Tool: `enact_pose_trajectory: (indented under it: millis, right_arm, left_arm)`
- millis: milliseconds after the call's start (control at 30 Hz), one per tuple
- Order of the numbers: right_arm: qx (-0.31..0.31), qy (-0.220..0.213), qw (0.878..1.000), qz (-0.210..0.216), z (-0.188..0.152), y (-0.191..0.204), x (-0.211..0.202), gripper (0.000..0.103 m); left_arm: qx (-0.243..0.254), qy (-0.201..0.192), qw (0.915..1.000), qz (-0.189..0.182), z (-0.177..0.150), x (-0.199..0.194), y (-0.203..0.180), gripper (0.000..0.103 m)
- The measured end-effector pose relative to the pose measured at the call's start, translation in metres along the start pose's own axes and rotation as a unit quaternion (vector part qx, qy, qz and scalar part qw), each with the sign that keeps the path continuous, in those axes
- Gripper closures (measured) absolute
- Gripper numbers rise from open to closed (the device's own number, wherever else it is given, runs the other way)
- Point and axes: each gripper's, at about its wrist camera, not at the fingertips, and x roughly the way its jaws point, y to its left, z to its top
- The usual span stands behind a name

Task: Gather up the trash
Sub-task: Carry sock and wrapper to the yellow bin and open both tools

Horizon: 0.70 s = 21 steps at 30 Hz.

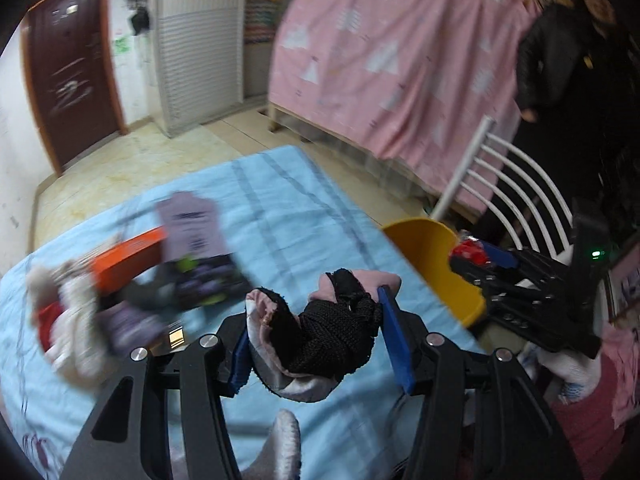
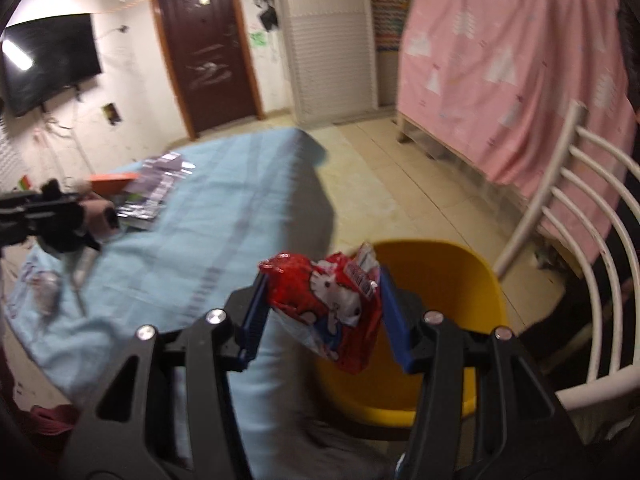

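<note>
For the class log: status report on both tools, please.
Right tool shut on red wrapper, at yellow bin rim. Left tool shut on pink-black cloth bundle over blue bed. Nothing blocking bin.

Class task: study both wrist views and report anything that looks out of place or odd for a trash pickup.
The left gripper holds a pink-and-black cloth item, seemingly clothing, not obvious trash. The right gripper holds a red snack wrapper over the yellow bin. Mixed items lie jumbled on the blue sheet.
</note>
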Motion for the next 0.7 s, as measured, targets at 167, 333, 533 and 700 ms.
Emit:
enact_pose_trajectory:
  millis: [167, 333, 533, 700]
  right_arm:
    - [0.013, 0.028, 0.999, -0.012, -0.006, -0.034, 0.023, 0.053]
    - [0.028, 0.045, 0.999, 0.005, -0.016, -0.055, 0.036, 0.041]
    - [0.06, 0.056, 0.997, 0.011, -0.03, -0.081, 0.044, 0.031]
    - [0.086, 0.05, 0.995, 0.009, -0.034, -0.102, 0.042, 0.029]
  left_arm:
    - [0.029, 0.021, 0.9993, -0.012, 0.028, 0.03, -0.047, 0.056]
    - [0.056, 0.041, 0.9973, -0.024, 0.052, 0.056, -0.093, 0.056]
    - [0.086, 0.066, 0.9936, -0.03, 0.071, 0.097, -0.141, 0.056]
    - [0.079, 0.086, 0.9925, -0.034, 0.083, 0.128, -0.158, 0.044]
